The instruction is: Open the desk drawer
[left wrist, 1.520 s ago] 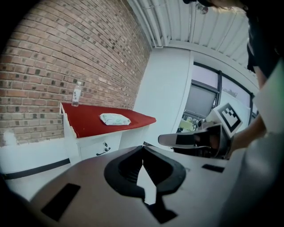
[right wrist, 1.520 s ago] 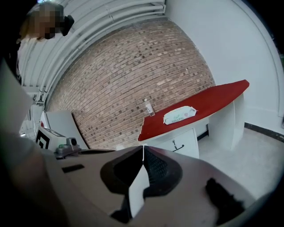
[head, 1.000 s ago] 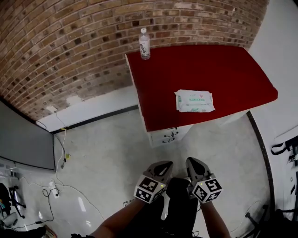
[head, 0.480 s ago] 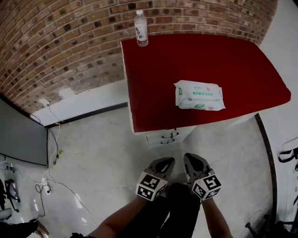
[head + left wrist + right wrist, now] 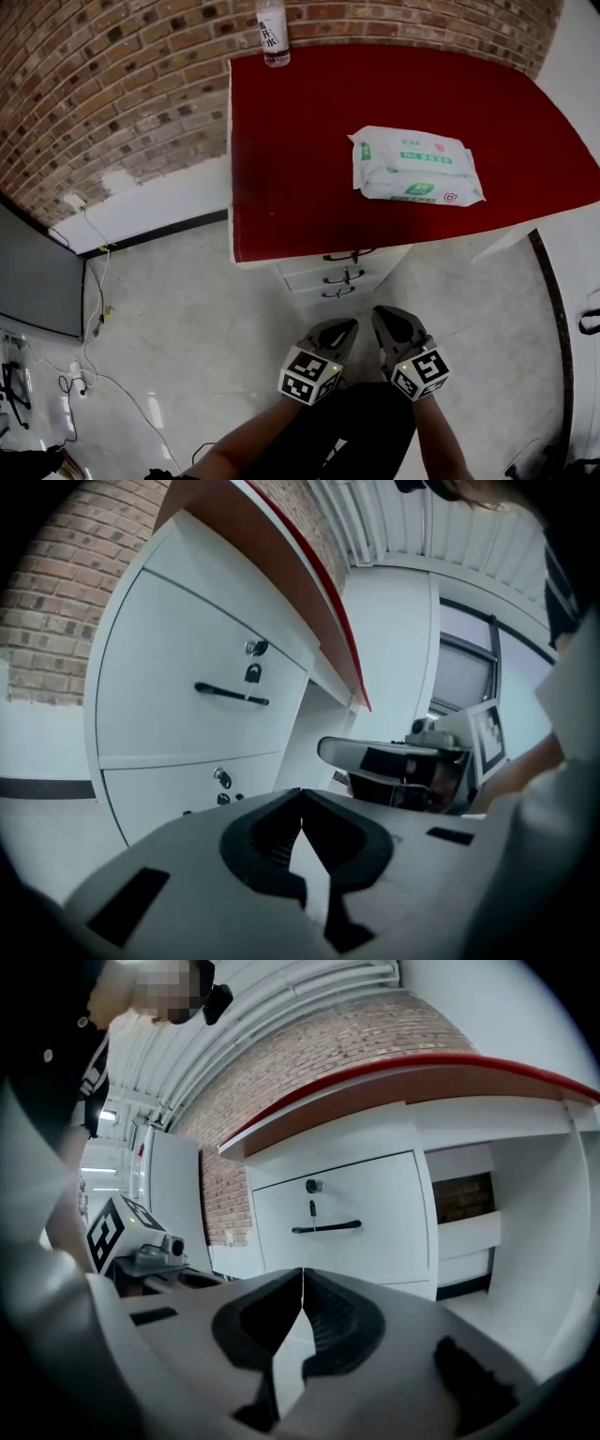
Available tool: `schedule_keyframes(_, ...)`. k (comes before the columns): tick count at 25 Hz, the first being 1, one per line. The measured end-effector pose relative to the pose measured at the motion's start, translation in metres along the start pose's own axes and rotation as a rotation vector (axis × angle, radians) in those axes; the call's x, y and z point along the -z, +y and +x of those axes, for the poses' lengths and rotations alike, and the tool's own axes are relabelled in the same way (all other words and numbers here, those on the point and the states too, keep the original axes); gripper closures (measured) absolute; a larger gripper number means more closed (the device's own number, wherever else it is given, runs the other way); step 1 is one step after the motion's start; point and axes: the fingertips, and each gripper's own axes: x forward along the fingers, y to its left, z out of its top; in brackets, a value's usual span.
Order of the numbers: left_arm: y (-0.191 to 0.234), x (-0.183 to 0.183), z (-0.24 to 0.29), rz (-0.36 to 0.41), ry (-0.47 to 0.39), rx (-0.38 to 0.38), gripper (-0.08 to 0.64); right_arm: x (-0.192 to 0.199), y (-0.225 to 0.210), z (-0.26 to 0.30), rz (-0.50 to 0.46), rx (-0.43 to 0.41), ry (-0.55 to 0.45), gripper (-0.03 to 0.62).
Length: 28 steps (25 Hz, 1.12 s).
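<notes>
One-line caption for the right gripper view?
Shut right gripper faces the closed top drawer and its black handle under the red desktop.

Your left tool [image 5: 347,324] and right tool [image 5: 380,315] are grey shells with black ribbed pads [image 5: 267,834]. Behind each one's jaws sits a white cube [image 5: 309,376] of black square markers. You wear black trousers [image 5: 366,427].

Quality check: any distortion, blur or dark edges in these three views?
Head view: strong fisheye, the brick wall bows into a curve; even light, no glare on the red desk top. Left gripper view: black corners, the left claw soft up close, the drawer handle crisp. Right gripper view: same dark rim, right claw soft.
</notes>
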Motion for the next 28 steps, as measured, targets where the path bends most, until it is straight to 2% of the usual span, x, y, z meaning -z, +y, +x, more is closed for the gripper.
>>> schedule_keyframes(9,0.042,0.087,0.047,0.029,-0.057,0.032,0.551,0.078,-0.011,0.051,-0.136,-0.160,-0.030,0.580)
schedule_keyframes(12,0.056,0.112,0.060,0.038,-0.078,0.027,0.551,0.094,-0.013,0.060,-0.139,-0.188,-0.047,0.580)
schedule_keyframes(15,0.070,0.126,0.068,0.002,-0.090,0.011,0.551,0.104,-0.010,0.066,-0.147,-0.206,-0.041,0.580)
schedule_keyframes(20,0.091,0.147,0.087,-0.109,-0.099,-0.017,0.551,0.107,-0.009,0.074,-0.129,-0.205,-0.024,0.580)
schedule_keyframes(22,0.096,0.148,0.093,-0.159,-0.109,-0.025,0.551,0.102,-0.021,0.069,-0.074,-0.155,-0.048,0.580)
schedule_keyframes(28,0.109,0.157,0.099,-0.377,-0.195,-0.039,0.551,0.096,-0.064,0.051,0.205,-0.012,-0.211,0.580)
